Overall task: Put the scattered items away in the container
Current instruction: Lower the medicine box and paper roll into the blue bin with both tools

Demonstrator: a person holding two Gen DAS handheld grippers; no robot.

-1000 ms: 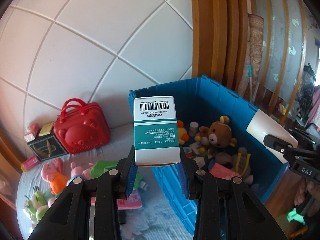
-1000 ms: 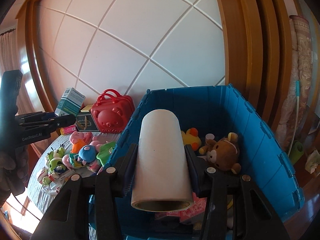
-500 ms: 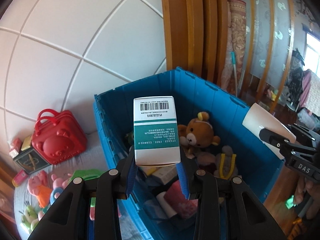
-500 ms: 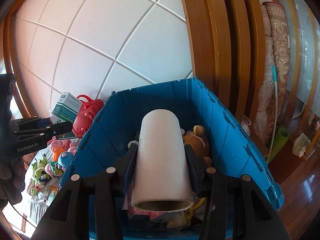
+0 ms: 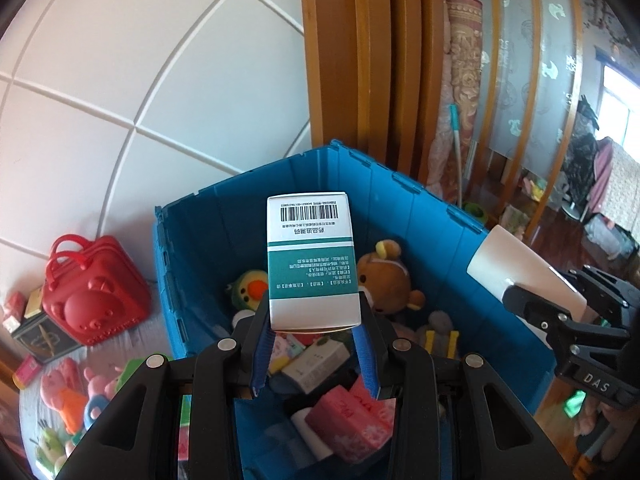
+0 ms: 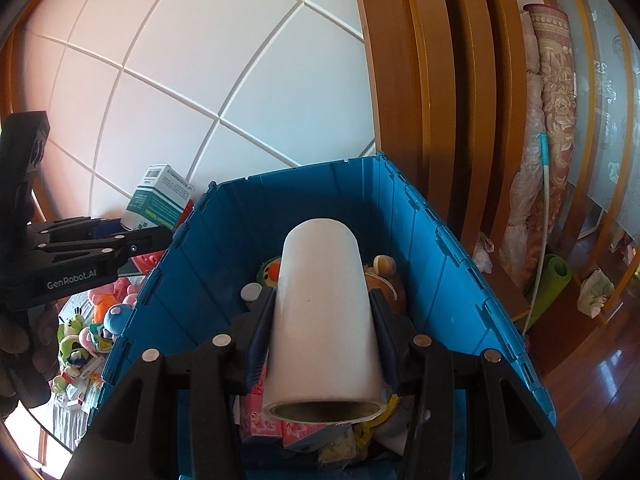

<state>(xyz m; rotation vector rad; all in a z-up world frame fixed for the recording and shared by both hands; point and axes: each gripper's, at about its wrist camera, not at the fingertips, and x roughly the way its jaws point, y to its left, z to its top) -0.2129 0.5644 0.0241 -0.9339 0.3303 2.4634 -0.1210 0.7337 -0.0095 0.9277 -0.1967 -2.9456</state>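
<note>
My left gripper (image 5: pixel 314 344) is shut on a white and green medicine box (image 5: pixel 310 264) and holds it above the open blue crate (image 5: pixel 436 216). My right gripper (image 6: pixel 322 332) is shut on a white roll (image 6: pixel 324 332) and holds it over the same blue crate (image 6: pixel 452 248). The roll also shows at the right of the left wrist view (image 5: pixel 520 276), and the box at the left of the right wrist view (image 6: pixel 160 196). The crate holds a brown teddy bear (image 5: pixel 386 280), a green plush (image 5: pixel 248 290), pink packs (image 5: pixel 348 420) and small boxes.
A red bear-shaped case (image 5: pixel 90 300) and a dark box (image 5: pixel 42 332) stand on the table left of the crate. Plush toys (image 5: pixel 68 396) lie scattered in front of them. Wooden frames (image 6: pixel 420 100) and rolled rugs (image 6: pixel 548 140) stand behind and right of the crate.
Both grippers have moved right and forward with their loads, from beside the crate to over its opening. The red case has slid toward the left edge of the left wrist view.
</note>
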